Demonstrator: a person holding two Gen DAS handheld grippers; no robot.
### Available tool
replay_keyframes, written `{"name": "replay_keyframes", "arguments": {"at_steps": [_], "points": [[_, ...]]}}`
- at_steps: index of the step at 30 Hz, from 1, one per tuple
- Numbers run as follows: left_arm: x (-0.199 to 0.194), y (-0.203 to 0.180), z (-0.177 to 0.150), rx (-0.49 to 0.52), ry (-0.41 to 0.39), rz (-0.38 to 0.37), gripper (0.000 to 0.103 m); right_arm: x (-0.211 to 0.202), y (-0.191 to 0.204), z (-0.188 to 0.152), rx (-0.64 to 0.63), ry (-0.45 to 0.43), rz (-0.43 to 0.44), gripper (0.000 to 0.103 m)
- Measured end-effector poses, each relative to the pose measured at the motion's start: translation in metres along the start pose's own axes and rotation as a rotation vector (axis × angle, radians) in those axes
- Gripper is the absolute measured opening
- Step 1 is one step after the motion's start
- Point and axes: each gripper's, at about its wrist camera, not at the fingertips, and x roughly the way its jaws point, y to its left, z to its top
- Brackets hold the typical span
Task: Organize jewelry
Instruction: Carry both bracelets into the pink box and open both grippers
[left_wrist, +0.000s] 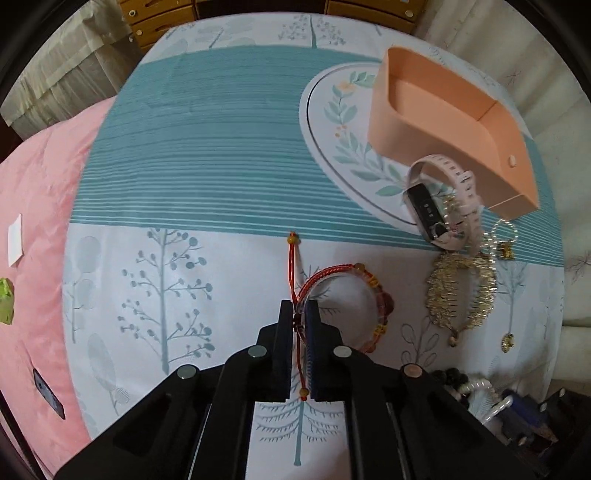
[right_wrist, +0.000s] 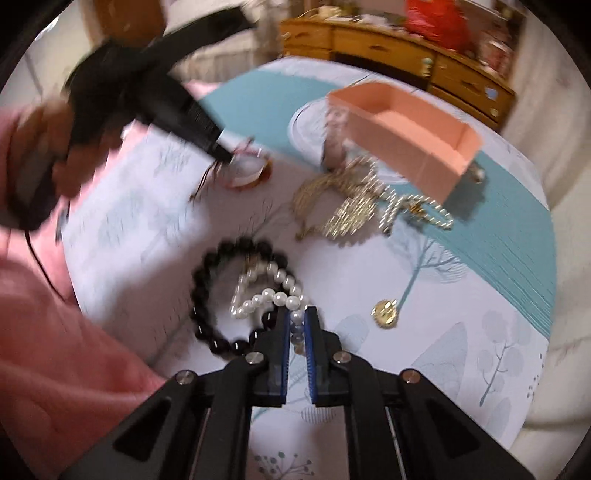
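Near the peach tray (left_wrist: 436, 122), the left claw (left_wrist: 298, 314) grips the red cord bracelet (left_wrist: 343, 295); the right claw (right_wrist: 297, 325) pinches the pearl strand (right_wrist: 273, 291)

Both units are matte black moulded plastic: the left gripper (left_wrist: 299, 306) and the right gripper (right_wrist: 300, 314) each carry two flat rectangular fingers with ribbed blue pads on the inner faces, mounted on angular arms. Round silver fasteners sit on each arm, one on the left unit copper-toned. The person wears a pink sleeve (right_wrist: 55, 350); a thin black cable (right_wrist: 40, 266) hangs alongside.
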Motion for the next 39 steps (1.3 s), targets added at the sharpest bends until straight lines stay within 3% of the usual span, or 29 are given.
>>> {"name": "replay_keyframes", "arguments": {"at_steps": [10,16,18,20,22,23,29,35,39], "points": [[-0.095,-0.005,-0.003,0.011,-0.097,-0.084,0.003,-0.051,-0.01,0.045,0.054,-0.197,-0.01,0.007],[-0.129,-0.015,0.007,0.067,-0.084,-0.101,0.004,-0.071,-0.023,0.071,0.084,-0.28,-0.007,0.007],[-0.124,-0.014,0.009,0.073,-0.057,-0.119,0.017,-0.076,-0.029,0.079,0.112,-0.306,-0.004,0.007],[-0.11,-0.013,0.007,0.069,-0.033,-0.093,0.06,-0.08,-0.035,0.087,0.144,-0.336,0.0,0.007],[-0.087,-0.012,0.005,0.059,-0.009,-0.075,0.081,-0.083,-0.041,0.095,0.166,-0.356,-0.003,0.007],[-0.074,-0.01,0.003,0.052,0.013,-0.058,0.084,-0.085,-0.044,0.099,0.178,-0.368,-0.009,0.007],[-0.011,0.003,-0.001,0.031,0.138,0.024,0.084,-0.088,-0.059,0.119,0.227,-0.398,-0.027,0.007],[0.015,0.003,0.001,0.055,0.142,0.077,0.084,-0.079,-0.067,0.132,0.235,-0.371,-0.045,0.007],[0.021,0.001,0.003,0.066,0.12,0.058,0.085,-0.072,-0.072,0.134,0.252,-0.351,-0.052,0.007]]}}
